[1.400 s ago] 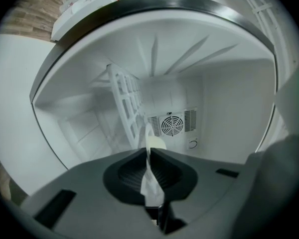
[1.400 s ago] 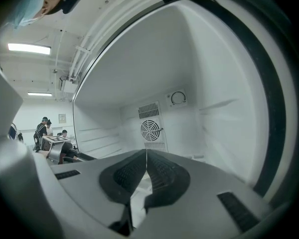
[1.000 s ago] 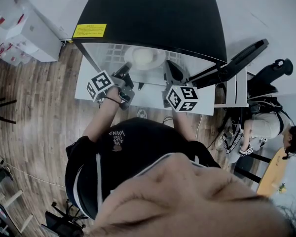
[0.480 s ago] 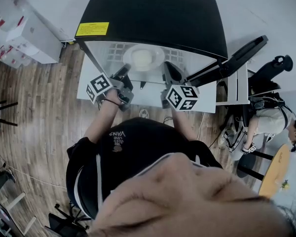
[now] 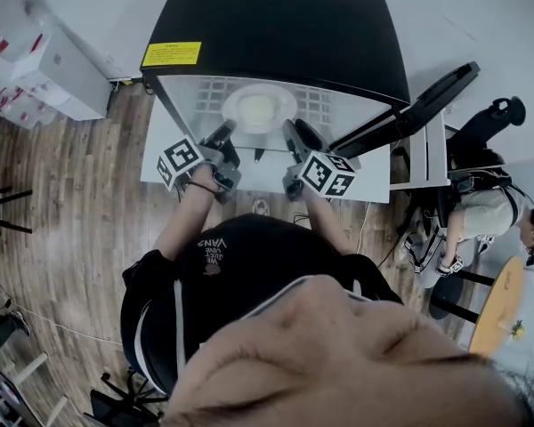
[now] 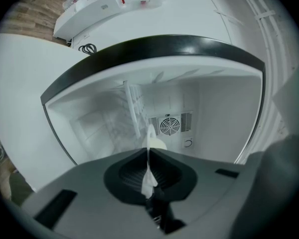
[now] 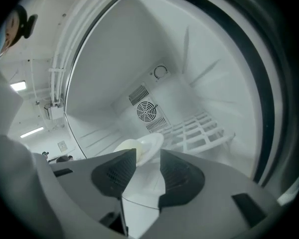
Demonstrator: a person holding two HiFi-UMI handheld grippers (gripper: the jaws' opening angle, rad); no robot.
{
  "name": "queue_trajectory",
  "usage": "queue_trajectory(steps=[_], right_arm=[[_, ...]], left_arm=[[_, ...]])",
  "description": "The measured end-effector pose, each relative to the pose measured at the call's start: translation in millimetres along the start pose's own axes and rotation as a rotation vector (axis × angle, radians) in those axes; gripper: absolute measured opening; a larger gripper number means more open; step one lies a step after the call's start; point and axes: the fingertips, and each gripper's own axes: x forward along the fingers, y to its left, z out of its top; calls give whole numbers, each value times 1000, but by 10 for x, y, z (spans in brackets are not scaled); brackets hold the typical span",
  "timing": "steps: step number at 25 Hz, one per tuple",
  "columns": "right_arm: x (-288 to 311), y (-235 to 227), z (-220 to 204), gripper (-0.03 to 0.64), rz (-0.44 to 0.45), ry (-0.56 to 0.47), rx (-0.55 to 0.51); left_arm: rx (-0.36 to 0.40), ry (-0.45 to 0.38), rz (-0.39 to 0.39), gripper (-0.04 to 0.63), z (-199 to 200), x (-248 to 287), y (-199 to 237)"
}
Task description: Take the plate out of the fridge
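left tongs (image 6: 148, 152) clamped on plate (image 5: 259, 108) rim | right tongs (image 7: 148, 154) just being opened, nothing between | right rim is to be gripped, plate kept level

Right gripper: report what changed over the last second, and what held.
The right gripper rolled and edged towards the round white plate. Its jaws have just been opening and now stand apart at its rim. The left gripper stayed shut on the plate's other rim. Plate and black-topped fridge unmoved.

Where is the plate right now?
In the head view, the plate is on the wire shelf inside the open fridge, centre top, with its left rim pinched by the left tool.
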Motion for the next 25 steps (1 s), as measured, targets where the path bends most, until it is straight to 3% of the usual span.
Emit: queue_trajectory(steps=[9,25], right_arm=[[117,-18,-171,167,73,32,290],[167,26,-186,149,93,29,297]], left_arm=[[10,11,-3,28,9,-12,19],[22,24,-7,28,-3,-1,33]])
